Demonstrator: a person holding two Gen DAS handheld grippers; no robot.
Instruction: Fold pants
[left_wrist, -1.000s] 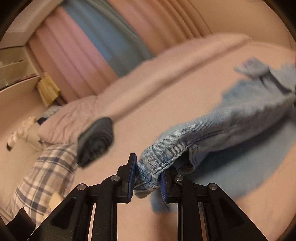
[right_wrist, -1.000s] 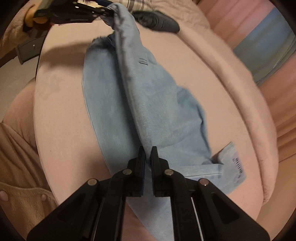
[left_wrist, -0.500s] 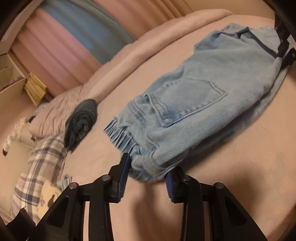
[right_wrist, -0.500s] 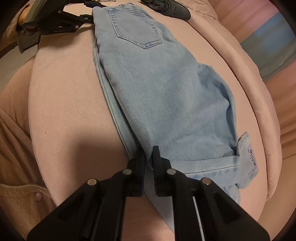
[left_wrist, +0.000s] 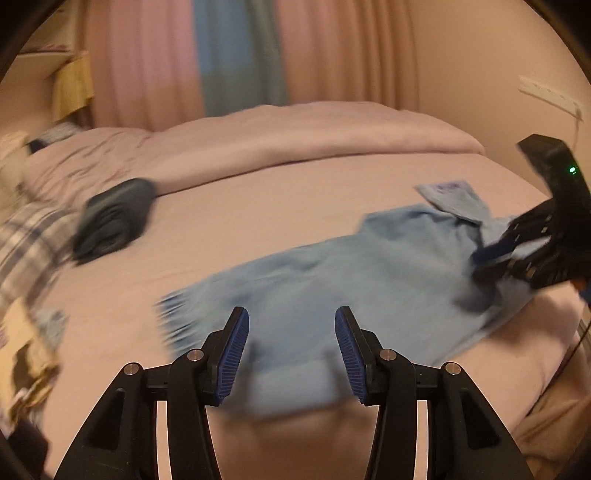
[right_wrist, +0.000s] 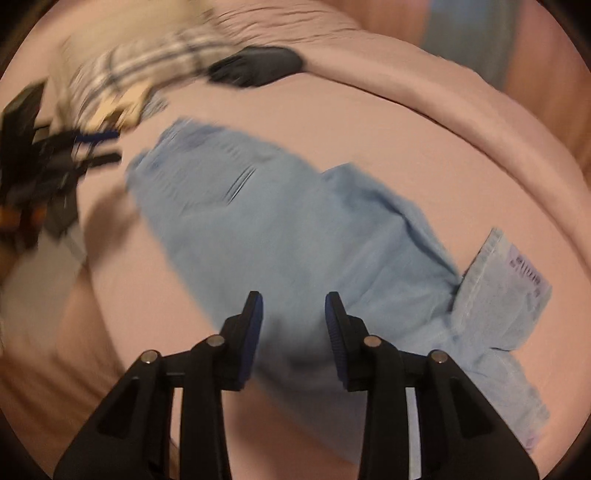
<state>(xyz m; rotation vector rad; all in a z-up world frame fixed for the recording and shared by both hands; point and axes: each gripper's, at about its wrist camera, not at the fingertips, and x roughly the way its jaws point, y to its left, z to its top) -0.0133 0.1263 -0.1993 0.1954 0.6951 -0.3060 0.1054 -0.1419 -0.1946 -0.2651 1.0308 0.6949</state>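
Left wrist view: left gripper has its jaws spread wide, nothing between them. One pair of light-blue jeans lies flat on the pink bed, directly ahead and just under the tips. Long axis runs from the near-left waistband end out to the far right, where the right gripper sits over the cuff end. One dark folded garment far left, well apart from the jeans. Plaid bedding at the left edge. Frame is motion-blurred.

Right wrist view: right gripper also wide, empty. Jeans ahead of the tips, long axis going up-left toward the left gripper; cuffs with a printed label at right. Each gripper is nearest its own end, so I'd judge the next fold brings one end over the other.

Count: one jeans, two grippers, one dark garment.
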